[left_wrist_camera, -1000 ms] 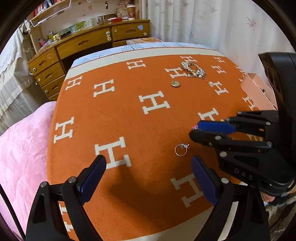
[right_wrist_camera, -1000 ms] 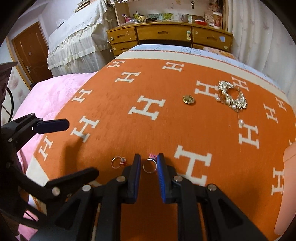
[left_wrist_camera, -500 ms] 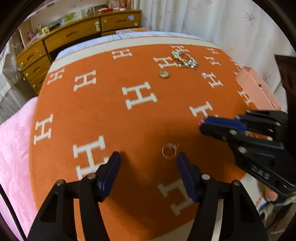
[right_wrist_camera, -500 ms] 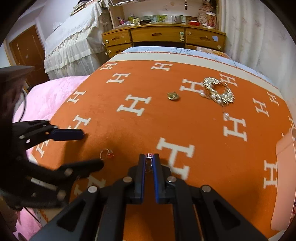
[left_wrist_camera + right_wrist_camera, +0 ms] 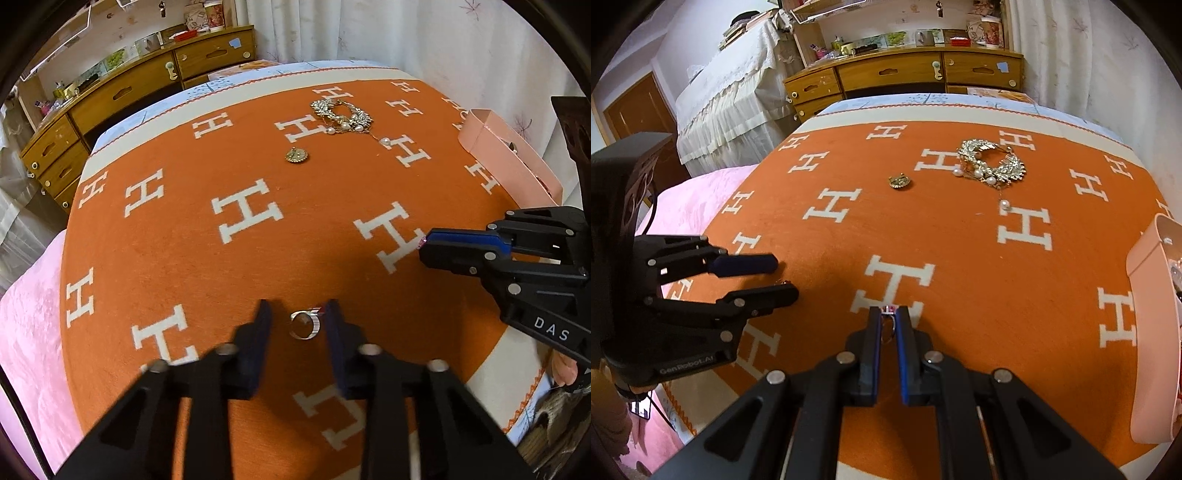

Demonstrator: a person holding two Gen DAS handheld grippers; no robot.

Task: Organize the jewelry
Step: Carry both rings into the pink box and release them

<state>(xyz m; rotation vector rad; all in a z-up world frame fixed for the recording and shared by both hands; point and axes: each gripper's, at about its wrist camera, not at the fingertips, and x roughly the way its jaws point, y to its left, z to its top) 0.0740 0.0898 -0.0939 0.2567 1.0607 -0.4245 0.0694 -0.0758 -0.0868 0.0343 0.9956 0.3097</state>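
A silver ring with a red stone (image 5: 305, 325) lies on the orange blanket (image 5: 258, 258) between the fingers of my left gripper (image 5: 298, 314), which is partly closed around it with small gaps on both sides. My right gripper (image 5: 888, 317) is shut on a silver ring with a pink stone (image 5: 888, 325) and holds it above the blanket; it also shows in the left wrist view (image 5: 428, 247). A pink jewelry box (image 5: 1152, 332) stands open at the right edge, also in the left wrist view (image 5: 509, 155).
A gold-and-pearl ornament (image 5: 341, 114) with a loose pearl (image 5: 385, 140) and a small round gold pendant (image 5: 296, 155) lie at the far side of the blanket. A wooden dresser (image 5: 905, 77) stands behind the bed. A pink cover (image 5: 29, 332) lies to the left.
My left gripper has moved in over the red-stone ring and narrowed around it. My right gripper closed on the pink-stone ring and lifted it to the right.
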